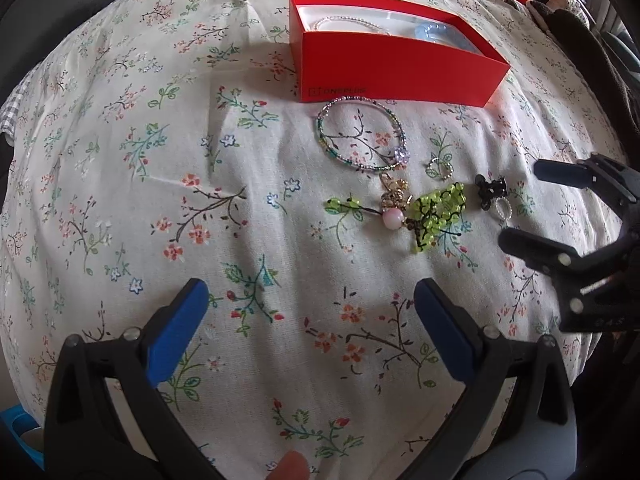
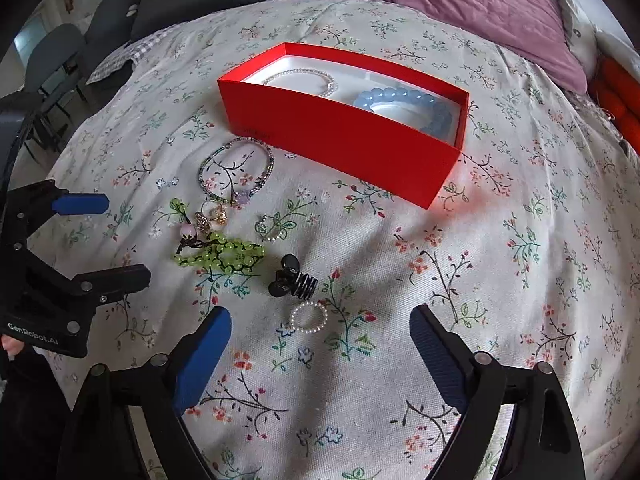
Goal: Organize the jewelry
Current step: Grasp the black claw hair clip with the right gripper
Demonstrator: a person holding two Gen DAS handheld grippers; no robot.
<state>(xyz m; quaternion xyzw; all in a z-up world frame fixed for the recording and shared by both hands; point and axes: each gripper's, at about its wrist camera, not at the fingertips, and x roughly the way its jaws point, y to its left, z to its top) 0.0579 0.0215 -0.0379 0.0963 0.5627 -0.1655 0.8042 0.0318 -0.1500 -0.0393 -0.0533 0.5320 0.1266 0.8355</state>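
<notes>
1. The red box point(image 2: 352, 136) stands open on the floral bedsheet point(image 2: 500, 280); I use it as the landmark for all places.
2. Inside the box lie a thin pale bead bracelet point(image 2: 304, 80) at its far left part and a light blue bead bracelet point(image 2: 404, 100) toward its right end.
3. Just in front of the box's left end lies a green and purple beaded bracelet point(image 2: 236, 168), flat on the sheet.
4. Further from the box than this bracelet are a small gold charm with a pink bead point(image 2: 208, 220) and a yellow-green bead bracelet point(image 2: 220, 254), touching each other.
5. A small sparkling ring point(image 2: 272, 228) lies in front of the box's middle, apart from it.
6. A black hair claw point(image 2: 292, 276) and a pearl ring point(image 2: 309, 317) lie still further from the box, close together.
7. The right gripper point(image 2: 320, 344) has its jaws wide apart and holds nothing; the pearl ring lies on the sheet just beyond its blue fingertips point(image 2: 216, 328).
8. The left gripper point(image 1: 312, 304) is also wide open and empty, above bare sheet, well apart from the box.
</notes>
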